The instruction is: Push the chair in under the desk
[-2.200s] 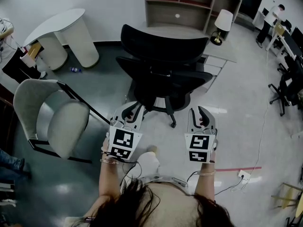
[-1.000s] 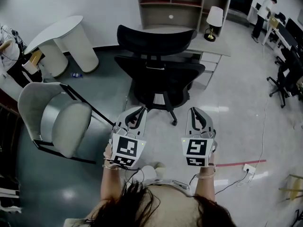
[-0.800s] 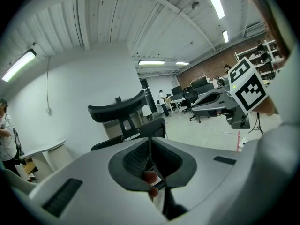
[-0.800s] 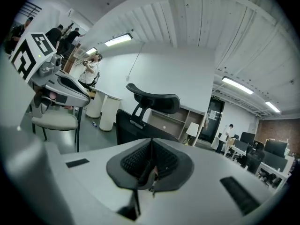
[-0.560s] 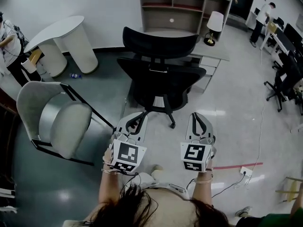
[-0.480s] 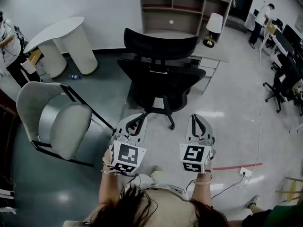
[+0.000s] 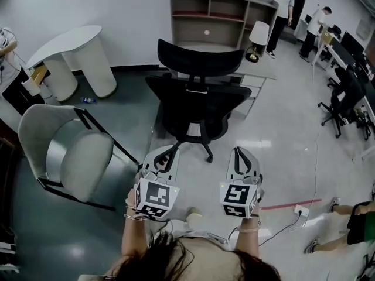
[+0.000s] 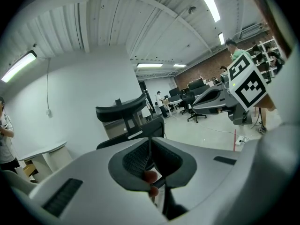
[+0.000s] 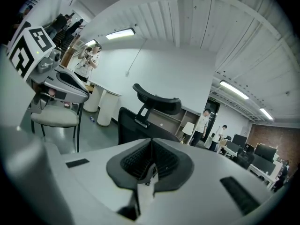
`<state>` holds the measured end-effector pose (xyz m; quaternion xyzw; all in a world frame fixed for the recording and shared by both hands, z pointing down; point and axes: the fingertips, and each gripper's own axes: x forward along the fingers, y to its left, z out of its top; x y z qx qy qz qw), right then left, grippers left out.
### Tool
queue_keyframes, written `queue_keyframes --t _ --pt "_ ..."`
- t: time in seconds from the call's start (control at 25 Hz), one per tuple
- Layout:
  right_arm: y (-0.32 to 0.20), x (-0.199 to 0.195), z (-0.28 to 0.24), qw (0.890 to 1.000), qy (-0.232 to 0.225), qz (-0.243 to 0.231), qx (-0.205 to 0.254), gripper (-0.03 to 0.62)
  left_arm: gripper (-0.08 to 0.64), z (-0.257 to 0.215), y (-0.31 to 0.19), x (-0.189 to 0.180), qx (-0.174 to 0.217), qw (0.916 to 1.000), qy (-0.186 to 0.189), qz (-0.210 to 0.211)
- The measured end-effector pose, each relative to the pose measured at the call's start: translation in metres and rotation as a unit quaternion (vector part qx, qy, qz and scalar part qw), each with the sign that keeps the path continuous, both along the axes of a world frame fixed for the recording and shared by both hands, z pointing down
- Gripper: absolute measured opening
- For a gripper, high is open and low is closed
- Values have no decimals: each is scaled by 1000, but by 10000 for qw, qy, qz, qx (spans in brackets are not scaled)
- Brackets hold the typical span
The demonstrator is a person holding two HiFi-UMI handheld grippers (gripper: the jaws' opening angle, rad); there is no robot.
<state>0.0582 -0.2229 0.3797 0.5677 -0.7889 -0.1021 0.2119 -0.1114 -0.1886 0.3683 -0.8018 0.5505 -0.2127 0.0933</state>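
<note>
Your left gripper (image 7: 164, 156) and right gripper (image 7: 241, 157) are both closed on nothing, on your side of the chair (image 7: 199, 92) and not touching it. The counter (image 7: 265, 64) lies just beyond the chair. Push off-centre and the chair could swivel or roll aside on its casters. Its armrests might also catch the counter's edge.

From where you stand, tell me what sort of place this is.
Probably an open-plan office: a black office chair at a desk with shelves, a table lamp on it, and more workstations at right.
</note>
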Motion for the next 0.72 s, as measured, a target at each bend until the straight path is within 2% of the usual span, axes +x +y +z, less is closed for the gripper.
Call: queue_keyframes --t 0.72 --pt "42 -21 4 9999 130 105 12 29 26 8 35 -15 -125 9993 256 237"
